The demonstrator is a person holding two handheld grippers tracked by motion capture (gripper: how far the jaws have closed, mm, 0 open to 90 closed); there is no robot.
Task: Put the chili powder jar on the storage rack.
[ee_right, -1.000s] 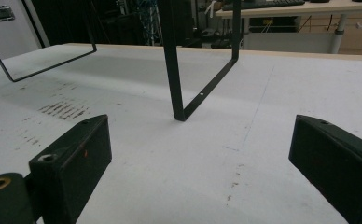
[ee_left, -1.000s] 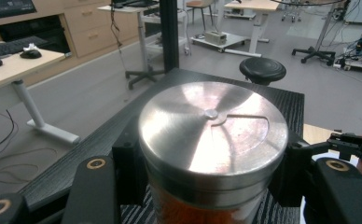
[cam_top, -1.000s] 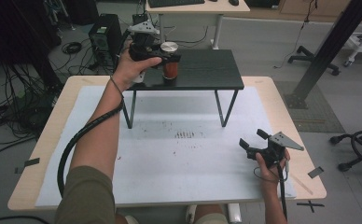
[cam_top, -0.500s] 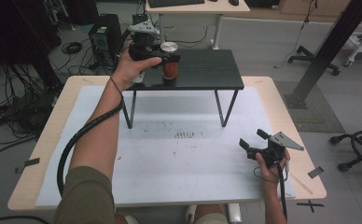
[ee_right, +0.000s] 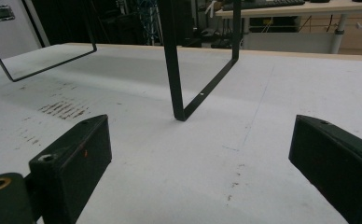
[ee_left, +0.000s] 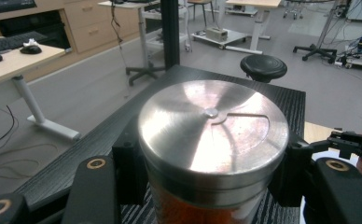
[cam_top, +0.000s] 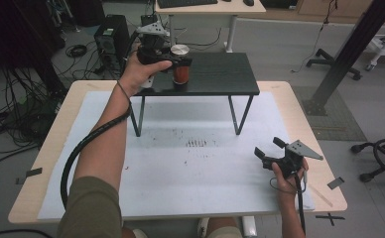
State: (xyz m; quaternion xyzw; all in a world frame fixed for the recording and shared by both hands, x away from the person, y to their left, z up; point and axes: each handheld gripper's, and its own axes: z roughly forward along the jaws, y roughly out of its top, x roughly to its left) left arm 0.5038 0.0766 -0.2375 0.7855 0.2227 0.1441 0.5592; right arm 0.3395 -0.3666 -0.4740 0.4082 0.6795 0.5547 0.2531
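High view: nothing has moved in the last second. The left tongs (cam_top: 180, 63) still pinch the jar (cam_top: 180, 73) on the black shelf (cam_top: 220, 74), so it looks held, not lifted. The right tongs (cam_top: 270, 151) hang spread above the counter (cam_top: 180, 178). Shelf legs (cam_top: 240, 116) stand between.

A keyboard (cam_top: 186, 2) lies on the far desk (cam_top: 208, 10); a computer tower (cam_top: 112, 37), tangled cables (cam_top: 4, 124) and a black stool (ee_left: 263, 67) occupy the floor.
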